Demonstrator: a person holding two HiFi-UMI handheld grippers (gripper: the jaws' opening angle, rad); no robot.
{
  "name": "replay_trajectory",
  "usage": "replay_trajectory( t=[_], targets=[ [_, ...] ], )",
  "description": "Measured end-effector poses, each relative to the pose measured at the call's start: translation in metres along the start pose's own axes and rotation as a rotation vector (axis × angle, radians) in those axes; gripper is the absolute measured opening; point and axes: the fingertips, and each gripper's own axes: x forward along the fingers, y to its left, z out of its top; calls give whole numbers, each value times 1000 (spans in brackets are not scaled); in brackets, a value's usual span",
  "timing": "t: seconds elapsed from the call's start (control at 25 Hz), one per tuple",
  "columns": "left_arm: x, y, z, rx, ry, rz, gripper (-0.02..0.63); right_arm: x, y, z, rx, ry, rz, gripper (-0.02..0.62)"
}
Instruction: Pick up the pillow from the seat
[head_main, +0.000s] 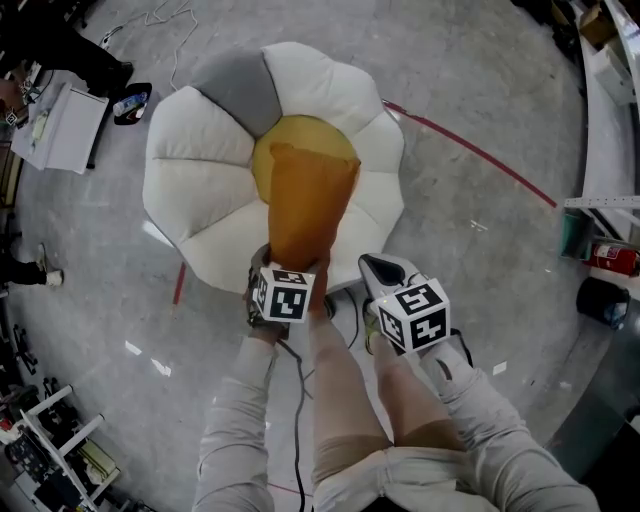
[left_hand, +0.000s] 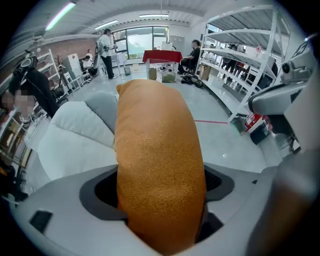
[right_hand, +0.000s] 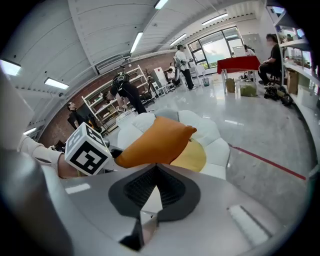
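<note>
Head view: the left gripper (head_main: 288, 270) clamps the near end of the orange pillow (head_main: 305, 205), which reaches away from its jaws over the white seat (head_main: 195, 150). The fabric hides the jaw tips. The right gripper (head_main: 378, 268) is just beside it, with bare floor (head_main: 480, 220) beyond.

Left gripper view: the pillow fills the gap between the jaws, pressed from both sides, and blocks much of the seat ahead.

Right gripper view: the jaws meet with nothing between them. Only here does the pillow's far corner show raised above the seat's yellow middle (right_hand: 192, 155).

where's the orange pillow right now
Head view, centre: the pillow is clamped at its near end in the left gripper, held above the white seat's yellow middle.
</note>
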Motion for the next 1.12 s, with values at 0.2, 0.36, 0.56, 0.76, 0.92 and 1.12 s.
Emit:
replay_trajectory(
  t=[0.2,0.36,0.56,0.76,0.92,1.12],
  targets=[
    [-42,-28,-16,-109,-53,0,437,-34,8,-10,-39,25,4,0],
    [-83,-53,-19,-135,-121,6,437,-61,20,-15,-79,45,16,0],
    [-128,-83,-26,-215,-175,-12,439,-92,33,-21,-128,64,24,0],
    [-167,-102,-28,-290,-227,-11,439,-117,46,-16,-157,51,36,0],
    [-193,-112,-26,-329,-282,-3,439,-137,54,-11,-182,33,46,0],
    [-228,-118,-16,-373,-353,21,439,-167,63,-2,-183,-9,62,0]
  ],
)
